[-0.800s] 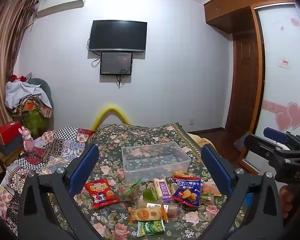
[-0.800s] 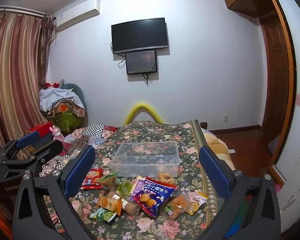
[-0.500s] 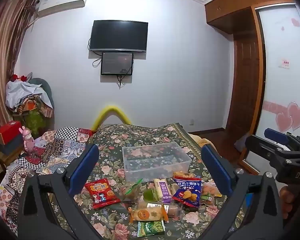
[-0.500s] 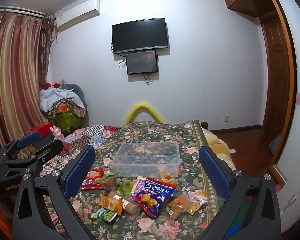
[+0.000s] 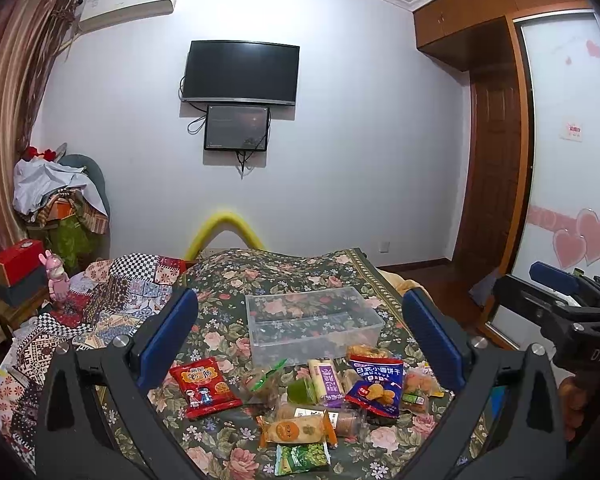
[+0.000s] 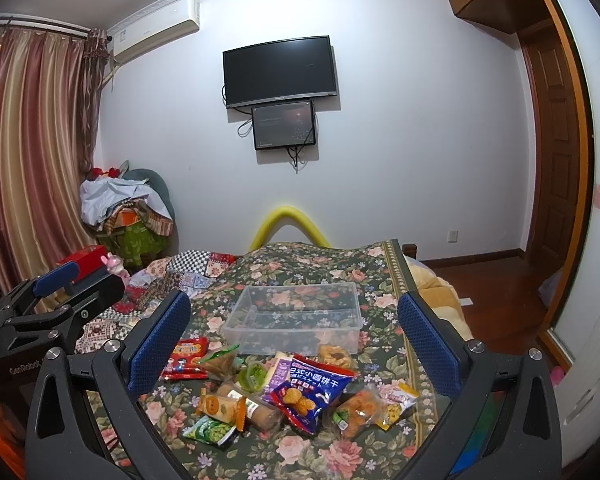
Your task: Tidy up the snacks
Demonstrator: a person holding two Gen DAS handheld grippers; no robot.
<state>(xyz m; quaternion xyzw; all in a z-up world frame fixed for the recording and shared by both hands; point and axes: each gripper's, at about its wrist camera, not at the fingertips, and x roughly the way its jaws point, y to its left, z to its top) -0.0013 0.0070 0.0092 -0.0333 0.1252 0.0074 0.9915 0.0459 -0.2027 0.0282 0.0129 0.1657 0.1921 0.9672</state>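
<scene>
Both grippers — left gripper and right gripper — gape fully, empty; snack pile lies ahead-below, before the clear bin, neither nearer.

A dark TV hangs on the wall high above and between the fingers, a smaller screen just beneath it. Left of the left finger stand curtains, a clothes pile and a pink toy. A wooden door stands right of the right finger.

White wall with dark television, air conditioner, striped curtain, wooden wardrobe, floral bedspread
</scene>
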